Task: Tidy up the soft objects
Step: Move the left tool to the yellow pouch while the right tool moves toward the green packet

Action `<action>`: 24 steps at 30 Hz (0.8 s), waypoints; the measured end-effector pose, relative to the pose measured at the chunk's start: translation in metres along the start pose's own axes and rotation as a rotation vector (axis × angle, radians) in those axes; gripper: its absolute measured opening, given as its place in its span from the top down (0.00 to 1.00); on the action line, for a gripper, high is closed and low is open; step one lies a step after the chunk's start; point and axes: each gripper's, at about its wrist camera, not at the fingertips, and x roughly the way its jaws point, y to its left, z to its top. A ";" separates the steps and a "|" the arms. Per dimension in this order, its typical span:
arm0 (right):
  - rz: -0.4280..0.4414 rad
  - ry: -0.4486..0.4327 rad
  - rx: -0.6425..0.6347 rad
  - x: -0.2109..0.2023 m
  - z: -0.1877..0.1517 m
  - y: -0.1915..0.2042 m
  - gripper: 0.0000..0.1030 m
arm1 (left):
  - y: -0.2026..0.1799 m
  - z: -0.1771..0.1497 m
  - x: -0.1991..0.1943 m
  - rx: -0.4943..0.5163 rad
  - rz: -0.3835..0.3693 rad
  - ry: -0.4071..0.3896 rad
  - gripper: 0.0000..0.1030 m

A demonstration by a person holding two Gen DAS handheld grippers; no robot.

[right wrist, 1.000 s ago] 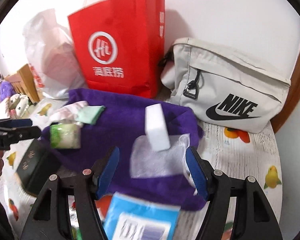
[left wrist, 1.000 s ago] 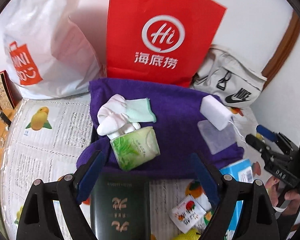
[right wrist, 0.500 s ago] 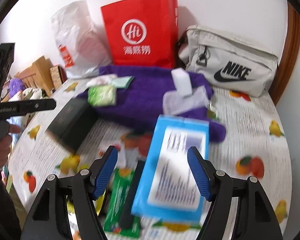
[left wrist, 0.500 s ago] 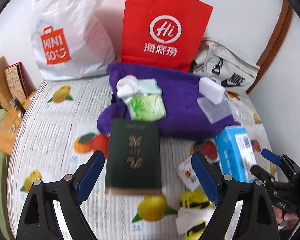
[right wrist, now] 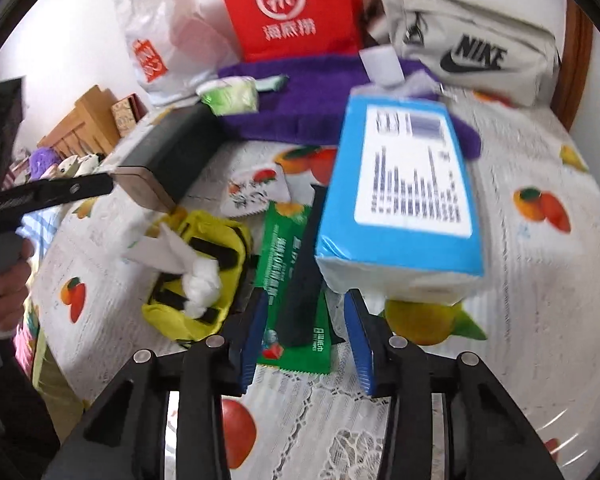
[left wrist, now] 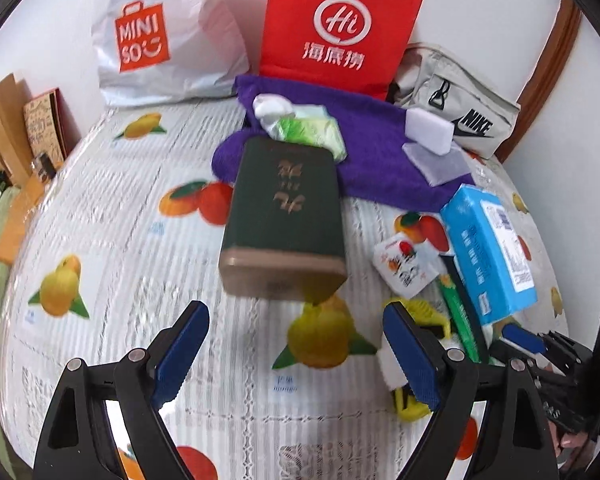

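Right gripper (right wrist: 306,334) jaws closing, nothing pinched; green packet (right wrist: 290,280) lower centre between them: light, floppy, slippery film, best taken at near edge. Left gripper (left wrist: 296,356) spread, empty.

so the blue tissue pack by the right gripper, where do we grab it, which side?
Grip the blue tissue pack across its narrow width, on the two long side faces near the white near end. Come from above and the near side with the right gripper, whose jaws are closing with nothing between them. The pack lies flat, long axis pointing away; its soft body will squeeze.
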 end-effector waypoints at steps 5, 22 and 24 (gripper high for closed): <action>0.035 0.009 0.042 0.013 0.001 0.000 0.61 | 0.010 -0.016 0.008 -0.027 -0.005 0.031 0.14; -0.018 -0.056 -0.084 -0.006 -0.009 0.024 0.97 | 0.010 -0.030 0.015 -0.031 -0.032 0.069 0.14; -0.018 -0.057 -0.087 -0.009 -0.013 0.024 0.97 | 0.009 -0.032 0.013 -0.026 -0.036 0.069 0.14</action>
